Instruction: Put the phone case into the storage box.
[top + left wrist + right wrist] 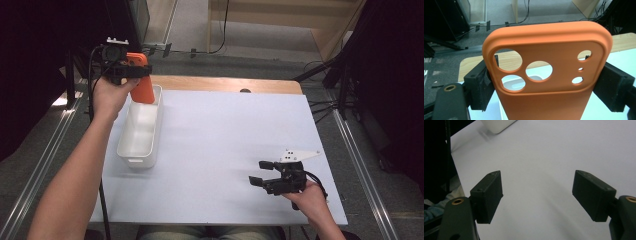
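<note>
An orange phone case [142,80] with round camera holes hangs over the far end of a white bin [141,131], with my left gripper [131,71] shut on its two long edges. In the left gripper view the orange phone case [549,75] stands upright between both black pads [480,85], and part of the bin shows through its holes. Low over the white table top [215,150] at the near right, my right gripper [260,172] stands open. The right gripper view has its pads [487,195] wide apart with nothing between them.
The white sheet covers a wooden table whose bare far edge [225,84] shows beyond it. A corner of the white bin [497,125] sits at the top of the right gripper view. Grey floor, cables and dark stands surround the table.
</note>
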Tool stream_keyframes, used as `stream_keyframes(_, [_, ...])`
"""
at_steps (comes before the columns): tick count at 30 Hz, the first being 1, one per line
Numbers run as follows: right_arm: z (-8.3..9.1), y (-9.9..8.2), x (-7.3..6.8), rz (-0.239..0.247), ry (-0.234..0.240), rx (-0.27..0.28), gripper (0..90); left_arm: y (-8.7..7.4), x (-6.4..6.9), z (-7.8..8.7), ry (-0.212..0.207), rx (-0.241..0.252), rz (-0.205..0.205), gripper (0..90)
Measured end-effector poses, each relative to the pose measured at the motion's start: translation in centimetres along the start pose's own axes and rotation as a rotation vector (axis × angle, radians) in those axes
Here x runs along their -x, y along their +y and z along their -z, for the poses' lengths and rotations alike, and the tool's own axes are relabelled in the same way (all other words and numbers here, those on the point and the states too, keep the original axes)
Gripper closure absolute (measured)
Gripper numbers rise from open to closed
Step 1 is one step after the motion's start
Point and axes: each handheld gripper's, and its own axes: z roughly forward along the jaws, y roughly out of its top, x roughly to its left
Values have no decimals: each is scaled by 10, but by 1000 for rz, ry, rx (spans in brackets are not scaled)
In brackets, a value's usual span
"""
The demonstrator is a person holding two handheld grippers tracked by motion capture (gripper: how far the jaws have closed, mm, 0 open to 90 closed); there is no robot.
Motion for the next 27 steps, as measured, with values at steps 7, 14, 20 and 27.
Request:
stream_keyframes(7, [1, 0, 0, -1, 0, -2, 232, 3, -7, -11, 12, 3, 14, 146])
stream_keyframes(14, [0, 1, 0, 1, -1, 2, 232, 7, -10, -19, 15, 5, 26, 146])
stream_keyframes(20, [2, 1, 0, 4, -2, 14, 232, 6, -13, -29, 1, 16, 37, 146])
stream_keyframes(27, [2, 1, -1, 12, 2, 18, 232, 4, -17, -38, 35, 19, 41, 146])
